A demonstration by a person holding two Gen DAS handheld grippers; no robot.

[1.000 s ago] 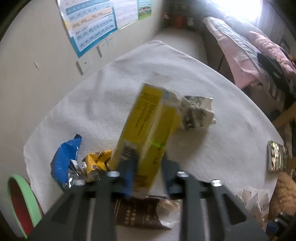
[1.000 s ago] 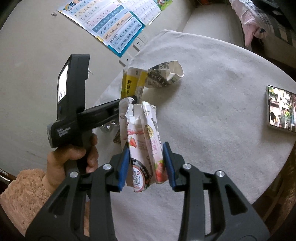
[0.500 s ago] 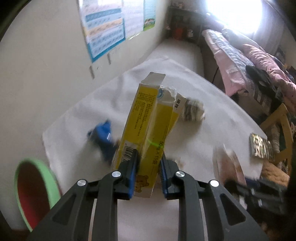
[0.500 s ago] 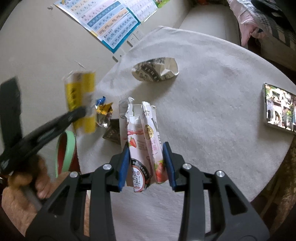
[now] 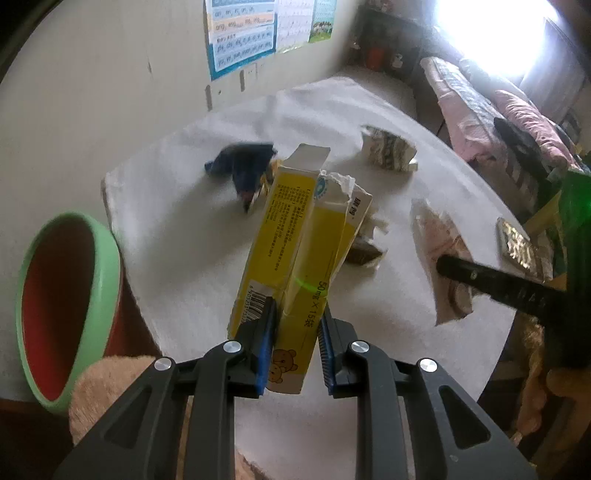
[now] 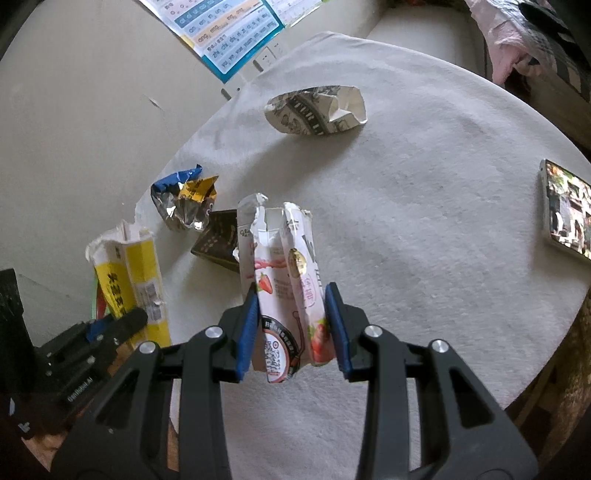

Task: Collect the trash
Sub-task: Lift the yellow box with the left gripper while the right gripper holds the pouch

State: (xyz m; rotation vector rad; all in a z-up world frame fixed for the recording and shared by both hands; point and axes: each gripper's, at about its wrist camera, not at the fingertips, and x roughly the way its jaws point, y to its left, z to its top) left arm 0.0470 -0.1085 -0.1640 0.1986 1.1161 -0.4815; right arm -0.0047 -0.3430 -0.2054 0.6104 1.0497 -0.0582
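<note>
My left gripper (image 5: 295, 350) is shut on a torn yellow box (image 5: 299, 251) and holds it above the table's left edge, beside a green-rimmed red bin (image 5: 62, 295). The yellow box also shows in the right wrist view (image 6: 129, 277). My right gripper (image 6: 291, 332) is shut on a torn pink strawberry carton (image 6: 284, 291), held above the white table (image 6: 424, 221). On the table lie a blue and yellow foil wrapper (image 6: 184, 195), a dark brown packet (image 6: 219, 245) and a crumpled printed paper bag (image 6: 317, 110).
A phone (image 6: 565, 210) lies near the table's right edge. A wall with posters (image 5: 243, 33) stands behind the table. A bed with pink bedding (image 5: 498, 103) is at the far right.
My left gripper has carried the yellow box up and back to the left, toward the bin. My right gripper has held the strawberry carton almost still.
</note>
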